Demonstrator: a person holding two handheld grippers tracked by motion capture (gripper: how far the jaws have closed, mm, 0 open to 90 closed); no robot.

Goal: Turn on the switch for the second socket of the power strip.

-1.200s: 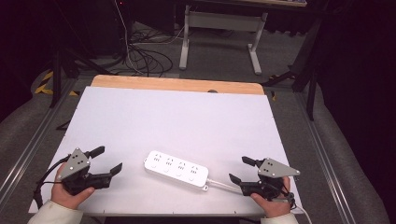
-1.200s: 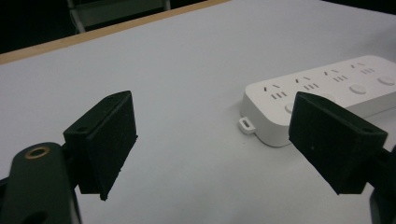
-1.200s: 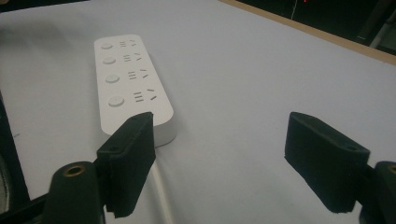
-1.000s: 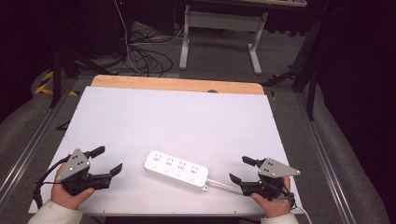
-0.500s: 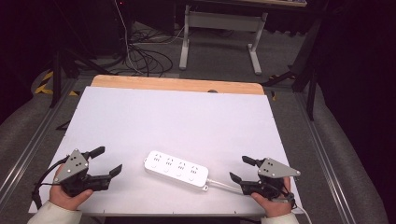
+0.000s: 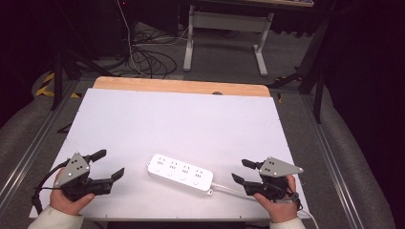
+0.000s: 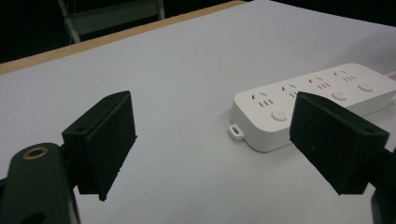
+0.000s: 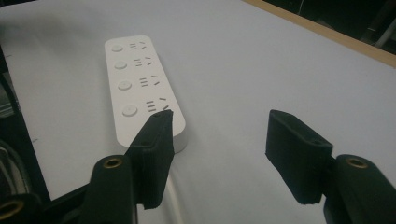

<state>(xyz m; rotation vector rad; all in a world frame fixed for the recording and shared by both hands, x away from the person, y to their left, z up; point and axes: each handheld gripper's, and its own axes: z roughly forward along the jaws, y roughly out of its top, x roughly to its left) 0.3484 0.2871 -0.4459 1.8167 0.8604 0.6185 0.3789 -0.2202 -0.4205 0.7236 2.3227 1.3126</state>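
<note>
From the high view, the white worktop (image 6: 191, 119) fills the middle of the frame, with a wooden strip along its far edge. A power strip (image 6: 180, 172) lies in the lower centre, and its cord (image 6: 229, 190) runs right toward the right tool (image 6: 244, 171), where its end is hidden behind the hand. The left tool (image 6: 109, 163) sits at lower left; both are spread open and empty. Dark floor, cables and a desk frame fill the top of the frame.

In the left gripper view, the right jaw covers part of the power strip (image 7: 317, 93) at right.

In the right gripper view, the left jaw hides the near end of the power strip (image 8: 140, 84), at upper left. No writing is readable.
</note>
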